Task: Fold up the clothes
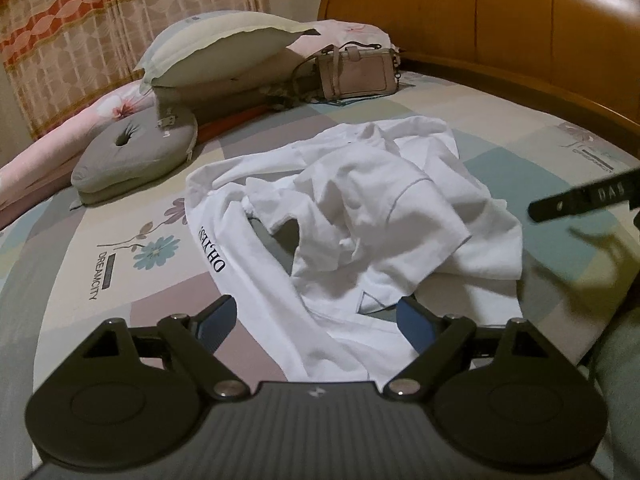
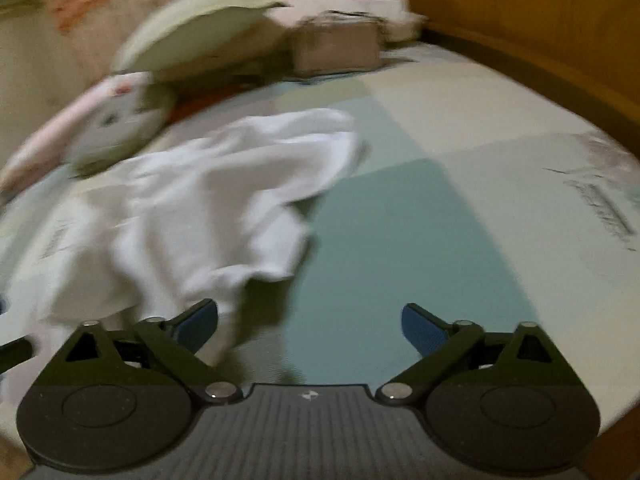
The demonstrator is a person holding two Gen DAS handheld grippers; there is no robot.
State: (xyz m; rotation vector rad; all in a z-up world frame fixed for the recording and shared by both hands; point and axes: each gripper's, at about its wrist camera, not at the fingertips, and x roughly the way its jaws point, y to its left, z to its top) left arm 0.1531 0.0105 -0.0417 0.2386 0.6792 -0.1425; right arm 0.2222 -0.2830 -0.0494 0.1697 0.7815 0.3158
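A crumpled white garment point(image 1: 352, 216) with black lettering lies in a heap in the middle of the bed. My left gripper point(image 1: 316, 326) stands open over the garment's near edge; white cloth lies between its blue pads point(image 1: 218, 322) without being pinched. In the blurred right wrist view the same white garment point(image 2: 208, 208) lies to the left. My right gripper point(image 2: 310, 328) is open over bare bedsheet beside the garment's right edge, nothing between its fingers. A black part of the right gripper point(image 1: 584, 198) pokes in at the right edge of the left wrist view.
The bed has a patchwork floral sheet point(image 1: 120, 264). At the far side lie a grey round cushion point(image 1: 136, 156), stacked pillows point(image 1: 224, 48) and a beige handbag point(image 1: 356, 72). A wooden headboard point(image 1: 500, 12) bounds the right. A patterned curtain point(image 1: 80, 20) hangs behind.
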